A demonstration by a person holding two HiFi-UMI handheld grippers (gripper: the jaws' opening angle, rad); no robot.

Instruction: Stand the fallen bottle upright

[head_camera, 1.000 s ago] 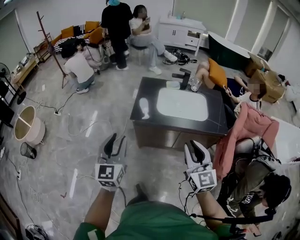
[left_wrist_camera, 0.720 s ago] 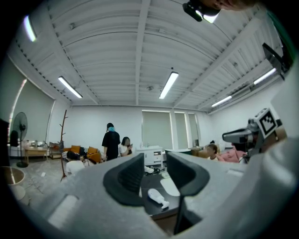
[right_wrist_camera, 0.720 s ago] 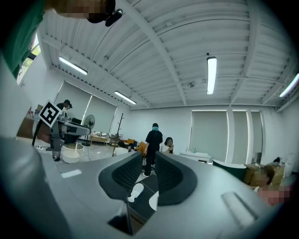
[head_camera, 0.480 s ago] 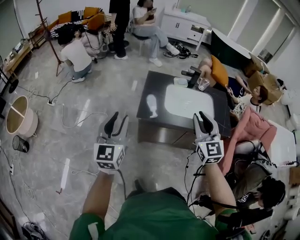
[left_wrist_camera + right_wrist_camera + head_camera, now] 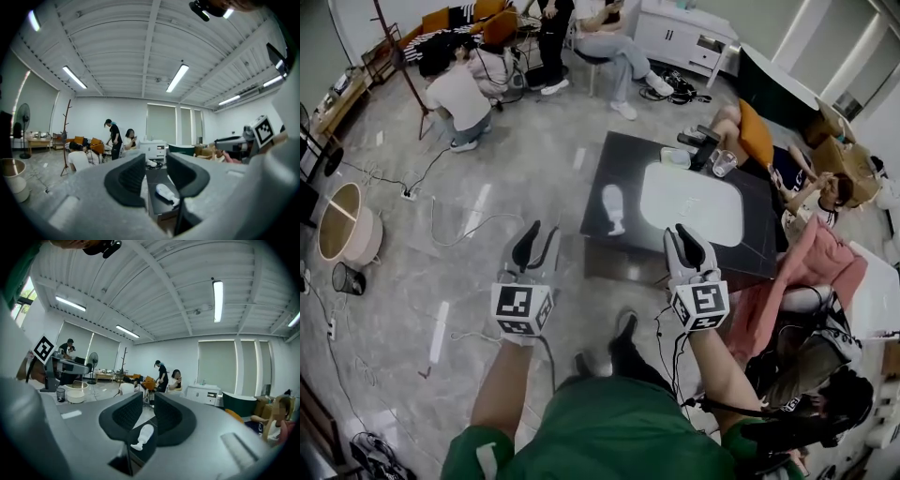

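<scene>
**Fallen bottle lies untouched on vanity counter as two grippers face it**

A grey marble floor [image 5: 487, 281] strewn with cables spreads around a dark-topped vanity counter [image 5: 614, 155], which stands in the middle of a busy room. Several people sit or crouch along the far wall. A white basin [image 5: 691, 203] is sunk into the counter and fills most of its right half.

At the near side, a person in a green top holds both tools level and pointed at the counter, short of its near edge and touching nothing. The left gripper [image 5: 540, 232] hangs over the floor off the counter's near left corner. Its jaws stand wide apart, though they have just been closing a little, and nothing sits between them. The right gripper [image 5: 682, 232] hovers at the near edge in front of the basin. Its jaws are drawn close, with a narrow gap left and nothing pinched in it.

The white bottle [image 5: 616, 208] lies on its side on the bare strip of counter between the left edge and the basin, its narrow cap end turned toward the near edge. Both gripper views frame it through the gap between their jaws, well beyond the tips.

A black faucet [image 5: 703, 150] and a clear glass [image 5: 724, 165] stand at the far edge behind the basin.
</scene>
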